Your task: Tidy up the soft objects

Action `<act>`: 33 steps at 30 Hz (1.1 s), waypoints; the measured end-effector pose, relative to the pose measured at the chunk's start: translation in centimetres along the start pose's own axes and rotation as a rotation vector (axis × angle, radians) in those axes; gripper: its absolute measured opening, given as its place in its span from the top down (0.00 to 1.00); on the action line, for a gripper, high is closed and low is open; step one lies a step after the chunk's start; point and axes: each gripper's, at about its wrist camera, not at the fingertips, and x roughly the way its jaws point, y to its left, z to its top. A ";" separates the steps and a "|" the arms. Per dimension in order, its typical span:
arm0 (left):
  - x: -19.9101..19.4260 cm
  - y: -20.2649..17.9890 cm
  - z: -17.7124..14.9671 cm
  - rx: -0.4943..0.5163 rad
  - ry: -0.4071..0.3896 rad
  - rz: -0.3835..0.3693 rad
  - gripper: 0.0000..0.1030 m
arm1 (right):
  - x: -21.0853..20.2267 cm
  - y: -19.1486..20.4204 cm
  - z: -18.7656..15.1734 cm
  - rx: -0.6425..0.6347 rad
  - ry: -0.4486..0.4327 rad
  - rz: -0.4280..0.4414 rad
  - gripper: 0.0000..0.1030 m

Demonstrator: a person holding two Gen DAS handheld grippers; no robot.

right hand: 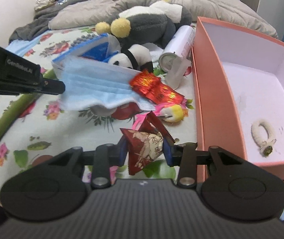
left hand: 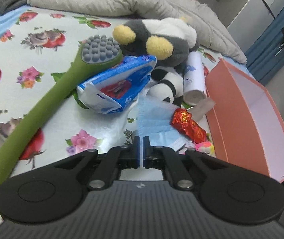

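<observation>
Pinching the blue face mask (right hand: 100, 87) at its edge, left gripper (left hand: 141, 141) has jaws nearly closed on the fabric, mask lifted off the bed sheet (left hand: 48, 27). Right gripper (right hand: 146, 149) clamps a dark red snack packet (right hand: 144, 147) beside the pink box (right hand: 205, 91), near the bed's right edge. Box holds 1 white scrunchie (right hand: 263, 133).
</observation>
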 end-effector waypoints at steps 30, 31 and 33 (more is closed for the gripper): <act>1.1 3.8 -0.9 -0.153 -0.005 -0.089 0.53 | -1.0 0.5 -0.6 0.032 -0.002 0.032 0.61; 1.6 4.2 -0.8 -0.176 -0.001 -0.102 0.53 | -0.7 0.4 -0.6 0.034 0.002 0.032 0.61; 2.7 4.8 -0.5 -0.209 0.014 -0.109 0.54 | -0.2 0.3 -0.6 0.045 0.013 0.034 0.61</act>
